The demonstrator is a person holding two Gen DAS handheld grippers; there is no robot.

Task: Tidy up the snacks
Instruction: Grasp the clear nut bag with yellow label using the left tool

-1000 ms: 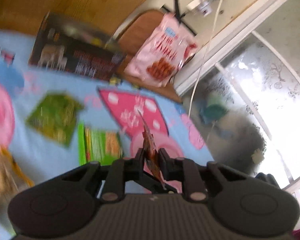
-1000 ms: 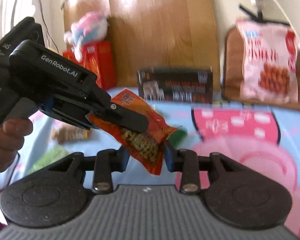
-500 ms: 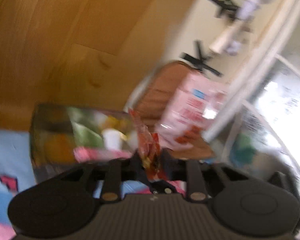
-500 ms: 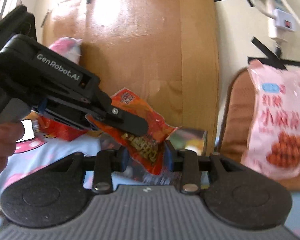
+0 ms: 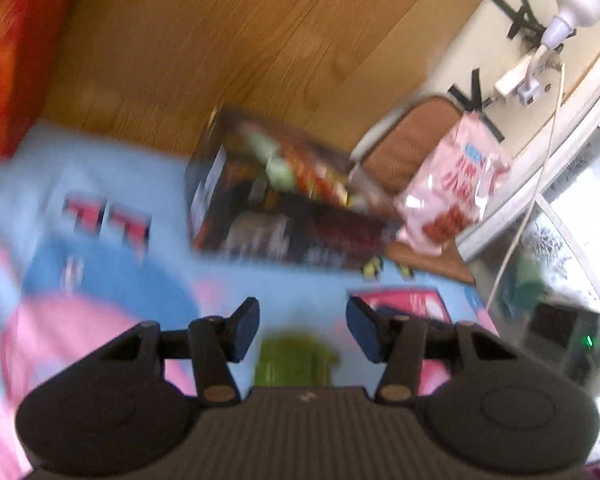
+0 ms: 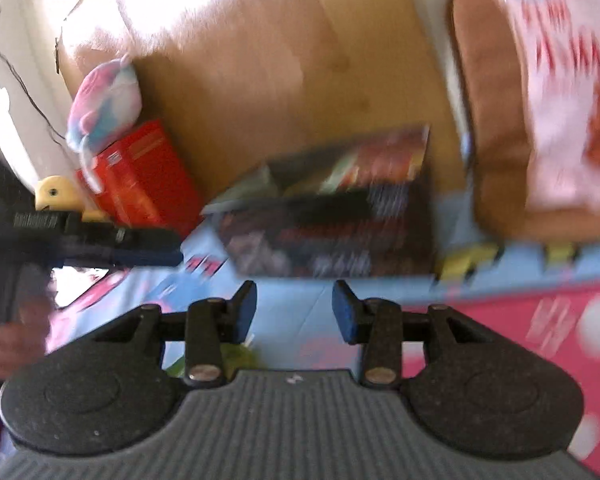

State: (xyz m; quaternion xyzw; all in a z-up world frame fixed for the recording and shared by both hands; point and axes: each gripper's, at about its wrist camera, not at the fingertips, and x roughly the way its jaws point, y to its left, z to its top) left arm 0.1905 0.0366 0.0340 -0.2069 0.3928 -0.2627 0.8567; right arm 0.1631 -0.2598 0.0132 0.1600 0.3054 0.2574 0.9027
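The left gripper [image 5: 303, 330] fills the six o'clock edge, its jaws opening with nothing between them. Just past them lies a blurred green packet [image 5: 296, 360] on the blue and pink cartoon sheet [image 5: 100, 280]. Toward twelve o'clock stands a dark open box [image 5: 276, 216] with snacks inside. At two o'clock a pink snack bag [image 5: 456, 188] leans on a brown chair [image 5: 412, 140]. A red box [image 5: 8, 48] sits at ten o'clock.

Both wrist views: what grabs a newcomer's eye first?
The dark open box of snack packets in the middle, standing on the blue cartoon sheet against the wooden board. Next, the big pink snack bag propped on the brown chair to its right. Both grippers' jaws are opening with nothing between them.
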